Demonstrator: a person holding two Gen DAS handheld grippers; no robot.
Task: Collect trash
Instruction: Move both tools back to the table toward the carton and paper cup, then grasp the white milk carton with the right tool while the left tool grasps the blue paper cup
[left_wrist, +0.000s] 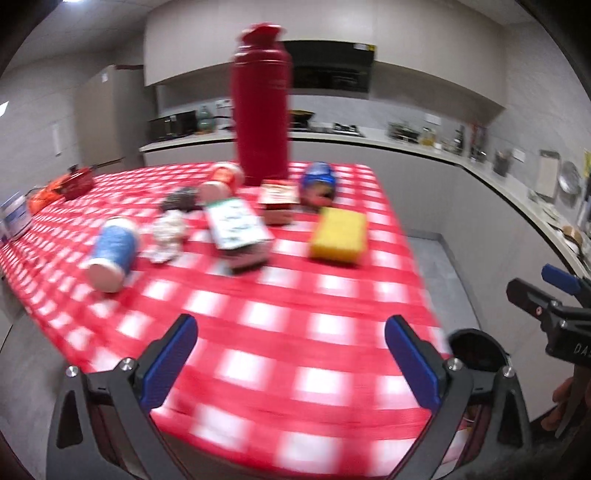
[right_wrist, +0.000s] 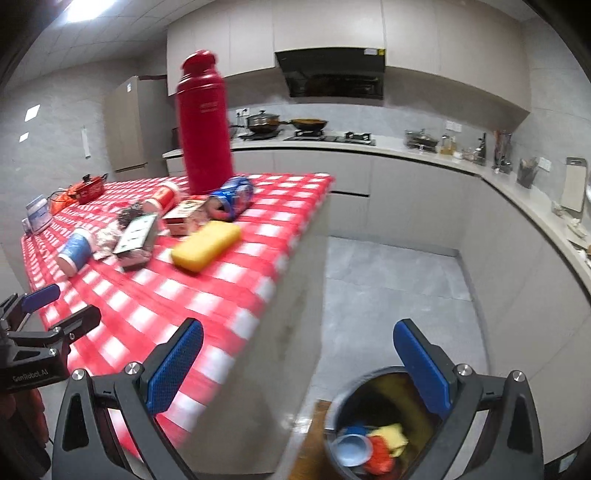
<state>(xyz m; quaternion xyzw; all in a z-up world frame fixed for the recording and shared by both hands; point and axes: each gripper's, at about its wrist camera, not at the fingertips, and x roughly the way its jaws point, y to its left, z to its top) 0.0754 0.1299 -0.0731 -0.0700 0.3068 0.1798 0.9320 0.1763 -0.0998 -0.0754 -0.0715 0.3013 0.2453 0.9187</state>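
Trash lies on the red checked tablecloth (left_wrist: 295, 317): a blue paper cup (left_wrist: 110, 251) on its side, crumpled white paper (left_wrist: 166, 234), a red cup (left_wrist: 221, 181), a green-white packet (left_wrist: 236, 225), a small red box (left_wrist: 277, 201), a crushed blue can (left_wrist: 317, 182) and a yellow sponge (left_wrist: 338, 234). My left gripper (left_wrist: 291, 365) is open and empty above the table's near part. My right gripper (right_wrist: 299, 369) is open and empty above the dark trash bin (right_wrist: 373, 424), which holds a blue cup, red and yellow scraps.
A tall red thermos (left_wrist: 260, 107) stands behind the trash. A small red pot (right_wrist: 88, 188) and a tissue pack (right_wrist: 37, 214) sit at the table's far left. The table edge (right_wrist: 295, 258) drops to grey floor (right_wrist: 399, 280). Kitchen counters line the back and right.
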